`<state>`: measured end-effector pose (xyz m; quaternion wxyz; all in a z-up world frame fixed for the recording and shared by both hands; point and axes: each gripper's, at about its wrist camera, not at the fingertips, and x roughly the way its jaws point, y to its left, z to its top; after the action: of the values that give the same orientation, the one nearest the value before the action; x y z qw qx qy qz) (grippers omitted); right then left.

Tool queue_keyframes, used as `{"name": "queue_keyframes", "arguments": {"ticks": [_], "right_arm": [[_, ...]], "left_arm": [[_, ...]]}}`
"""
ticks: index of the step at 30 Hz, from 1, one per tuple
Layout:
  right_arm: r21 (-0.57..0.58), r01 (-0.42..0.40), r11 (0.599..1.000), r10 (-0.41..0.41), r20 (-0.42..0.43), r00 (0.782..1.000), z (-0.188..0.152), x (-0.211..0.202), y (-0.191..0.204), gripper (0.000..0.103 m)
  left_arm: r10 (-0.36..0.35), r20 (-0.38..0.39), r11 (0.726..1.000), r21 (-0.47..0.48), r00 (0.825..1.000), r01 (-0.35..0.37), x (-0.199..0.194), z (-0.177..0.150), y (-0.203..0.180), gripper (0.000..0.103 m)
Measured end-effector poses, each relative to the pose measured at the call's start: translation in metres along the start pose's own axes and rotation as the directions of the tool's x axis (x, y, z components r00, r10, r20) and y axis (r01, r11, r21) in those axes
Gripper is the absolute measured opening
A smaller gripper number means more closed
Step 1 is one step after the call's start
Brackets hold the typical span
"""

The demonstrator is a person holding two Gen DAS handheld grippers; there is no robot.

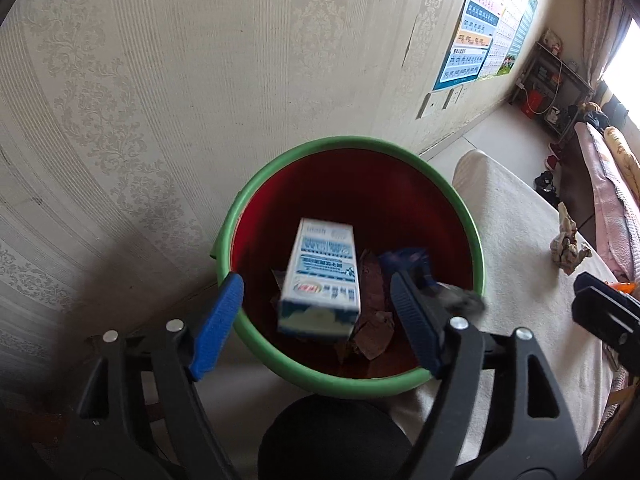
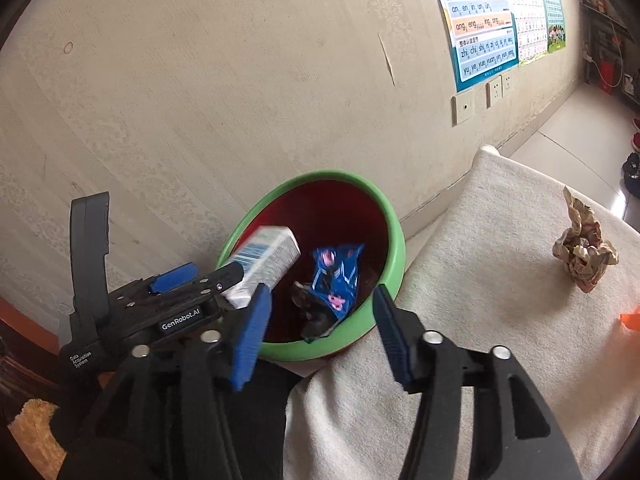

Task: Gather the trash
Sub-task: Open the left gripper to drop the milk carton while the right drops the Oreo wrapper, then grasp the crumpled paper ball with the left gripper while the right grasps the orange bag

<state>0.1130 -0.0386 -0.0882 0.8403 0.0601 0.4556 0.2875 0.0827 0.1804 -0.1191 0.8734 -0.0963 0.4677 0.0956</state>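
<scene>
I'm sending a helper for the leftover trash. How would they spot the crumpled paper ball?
Start at the green-rimmed red bin by the wall, then look across the cream cloth beside it. The crumpled paper ball sits alone there: tan, wrinkled, printed, unlike the orange scrap at the edge.

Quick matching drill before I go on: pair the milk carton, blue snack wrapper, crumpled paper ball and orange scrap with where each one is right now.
Things:
1. milk carton
2. blue snack wrapper
3. crumpled paper ball
4. orange scrap

Places:
A. on the cream cloth, at the picture's right edge, barely in view
B. between the left gripper's open jaws, over the green-rimmed bin, untouched by the pads
C. on the cream cloth, well right of the bin
D. over the bin's red inside, ahead of the right gripper

Pairs: 1-B, 2-D, 3-C, 4-A
</scene>
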Motion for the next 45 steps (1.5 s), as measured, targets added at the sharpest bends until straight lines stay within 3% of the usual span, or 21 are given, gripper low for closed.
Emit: {"name": "queue_keyframes", "arguments": {"ticks": [4,6,9,11,14,17,19,20,21,22,26,28,33,36,37,39,42,45], "right_arm": [[0.092,0.158,0.983,-0.165,0.078,0.983,-0.007,-0.039,-0.057,0.056],[0.153,0.290,0.945,-0.309,0.119,0.944,-0.015,-0.069,-0.097,0.057],[0.241,0.454,0.858,-0.490,0.117,0.864,-0.029,-0.108,-0.158,0.060],[0.306,0.499,0.811,-0.545,0.086,0.834,-0.040,-0.126,-0.195,0.061],[0.328,0.511,0.794,-0.550,0.030,0.835,-0.050,-0.132,-0.231,0.063],[0.284,0.496,0.821,-0.522,0.018,0.853,-0.056,-0.131,-0.241,0.061],[0.275,0.464,0.842,-0.484,0.007,0.875,-0.054,-0.122,-0.248,0.051],[0.276,0.449,0.850,-0.465,-0.009,0.885,-0.056,-0.117,-0.250,0.041],[0.279,0.436,0.855,-0.447,-0.029,0.894,-0.055,-0.111,-0.254,0.024],[0.280,0.428,0.859,-0.436,-0.038,0.899,-0.055,-0.108,-0.254,0.015],[0.299,0.374,0.878,-0.400,0.030,0.916,-0.061,-0.125,-0.242,0.007],[0.327,0.345,0.880,-0.386,0.067,0.920,-0.067,-0.138,-0.234,0.006],[0.378,0.314,0.871,-0.378,0.107,0.920,-0.085,-0.154,-0.211,0.006],[0.407,0.303,0.862,-0.375,0.108,0.921,-0.093,-0.154,-0.203,0.006],[0.411,0.300,0.861,-0.373,0.108,0.922,-0.094,-0.153,-0.200,0.006],[0.413,0.298,0.860,-0.373,0.111,0.921,-0.094,-0.153,-0.196,0.006],[0.402,0.293,0.868,-0.367,0.119,0.923,-0.091,-0.151,-0.190,0.006],[0.392,0.290,0.873,-0.366,0.133,0.921,-0.089,-0.152,-0.185,0.006]], "left_arm": [[-0.007,0.008,1.000,-0.003,1.000,0.007,-0.002,-0.003,-0.004,0.075],[-0.016,0.019,1.000,0.007,1.000,0.016,-0.004,-0.004,-0.012,0.075],[-0.054,0.033,0.998,0.036,0.998,0.053,-0.006,-0.001,-0.033,0.076],[-0.092,0.030,0.993,0.071,0.995,0.090,-0.007,0.001,-0.054,0.076],[-0.155,0.015,0.978,0.145,0.988,0.151,-0.006,0.002,-0.095,0.077],[-0.240,-0.027,0.951,0.194,0.970,0.241,-0.003,0.002,-0.141,0.078],[-0.289,-0.068,0.927,0.232,0.955,0.296,0.001,0.001,-0.174,0.078],[-0.312,-0.087,0.912,0.250,0.946,0.324,0.004,0.000,-0.192,0.078],[-0.326,-0.103,0.901,0.267,0.940,0.342,0.007,-0.001,-0.206,0.078],[-0.339,-0.120,0.888,0.287,0.933,0.360,0.009,-0.002,-0.222,0.078],[-0.352,-0.142,0.853,0.358,0.925,0.380,0.021,-0.003,-0.272,0.079],[-0.355,-0.150,0.848,0.363,0.923,0.385,0.031,0.001,-0.290,0.084],[-0.364,-0.204,0.860,0.301,0.909,0.412,0.067,0.015,-0.318,0.084],[-0.309,-0.290,0.867,0.306,0.906,0.393,0.095,0.012,-0.331,0.084],[-0.289,-0.313,0.872,0.304,0.905,0.384,0.103,0.010,-0.332,0.082],[-0.279,-0.353,0.878,0.281,0.893,0.386,0.113,0.007,-0.330,0.056],[-0.319,-0.378,0.874,0.239,0.869,0.424,0.114,0.003,-0.322,0.036],[-0.306,-0.314,0.867,0.298,0.899,0.399,0.095,0.001,-0.316,0.029]]}}
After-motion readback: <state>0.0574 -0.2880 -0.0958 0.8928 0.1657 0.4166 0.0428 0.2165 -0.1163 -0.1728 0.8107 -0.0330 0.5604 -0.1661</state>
